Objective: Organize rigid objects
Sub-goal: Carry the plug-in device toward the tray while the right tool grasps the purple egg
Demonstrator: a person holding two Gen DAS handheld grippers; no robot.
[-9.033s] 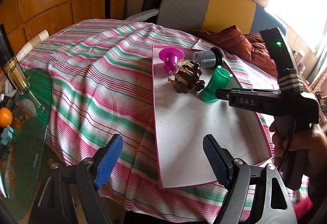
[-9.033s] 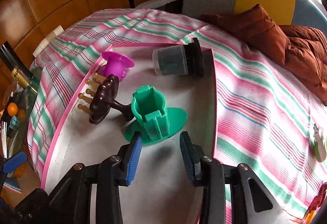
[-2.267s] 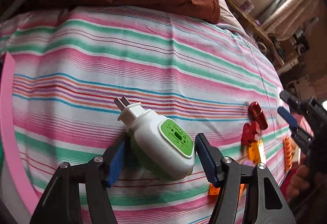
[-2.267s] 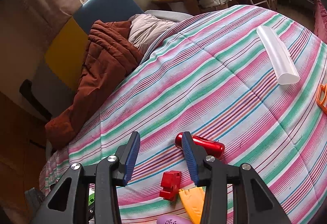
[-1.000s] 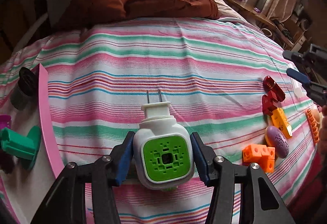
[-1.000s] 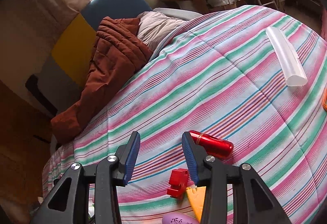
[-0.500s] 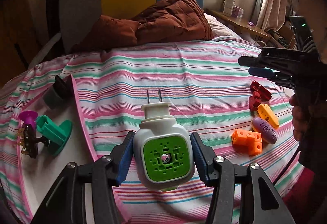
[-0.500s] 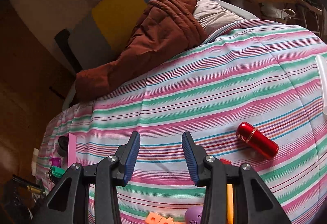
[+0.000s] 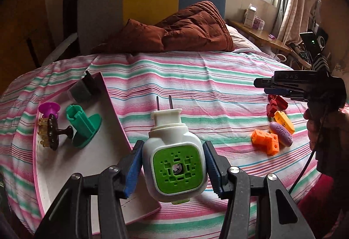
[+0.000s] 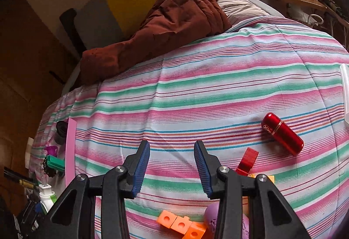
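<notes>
Left tool (image 9: 172, 167): pressed against both sides of a white plug-in device with a green grille (image 9: 174, 158), prongs pointing to twelve o'clock. The device is carried clear of the bed, just at the near right corner of the tray.

Tray (image 9: 109, 147), white with a pink rim, lies at nine to ten o'clock from the left tool on the striped bedspread (image 9: 196, 86). It holds four items: a green holder (image 9: 84, 127), a brown pegged brush (image 9: 52, 132), a purple cup (image 9: 49, 109) and a grey cylinder with a black cap (image 9: 81, 89) at the far end. The near half of the tray is bare.

Right tool (image 10: 172, 167): spread, with nothing between the fingers, hovering above the bedspread. Around it, unsorted: a red block (image 10: 247, 161) at two o'clock, a red capsule (image 10: 282, 133) further out in the same direction, orange linked cubes (image 10: 181, 226) at six o'clock, and a purple oval piece (image 10: 244, 223) partly hidden behind the tool. The left wrist view also shows a yellow piece (image 9: 283, 121) in that cluster.

Assessment: the task appears partly done. Four items are on the tray, one is in transit and seems bound for it, and at least five remain loose on the bed, well apart from the tray. A pale object at the right edge of the right wrist view cannot be identified.
</notes>
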